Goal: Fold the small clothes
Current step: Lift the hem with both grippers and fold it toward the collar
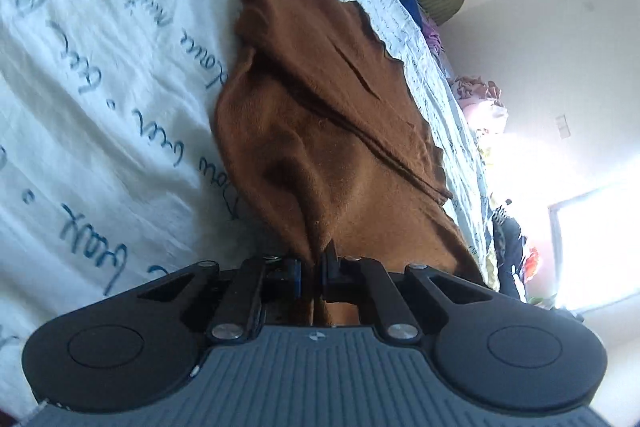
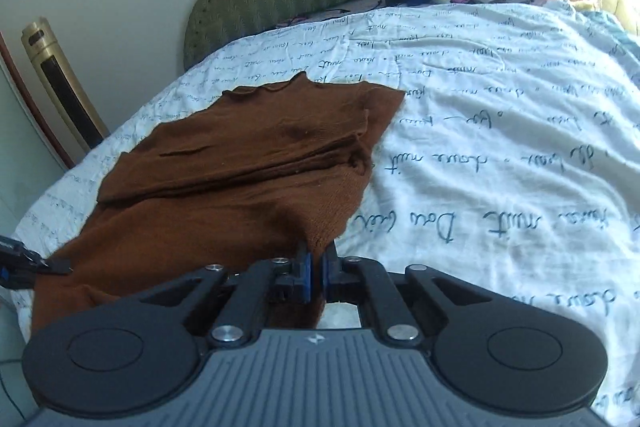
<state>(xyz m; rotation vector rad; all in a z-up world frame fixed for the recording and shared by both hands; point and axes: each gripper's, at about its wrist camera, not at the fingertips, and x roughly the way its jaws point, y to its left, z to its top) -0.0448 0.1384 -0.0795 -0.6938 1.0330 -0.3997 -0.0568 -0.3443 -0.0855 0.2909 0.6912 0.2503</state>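
Both grippers' fingers (image 1: 316, 267) (image 2: 316, 263) pinching brown sweater (image 2: 240, 167) hem, gripped edge hidden between pads.

A bed covered by a white sheet (image 2: 500, 155) with blue script fills the frame; a brown garment (image 2: 240, 179) lies left of centre on it.

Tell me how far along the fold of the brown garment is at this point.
Partly done: the brown garment lies on the printed bedspread with a flap already laid across its body. In hand: the right gripper and left gripper are each shut on the near edge. Left, likely: carry that edge toward the scalloped far edge, then release and smooth.
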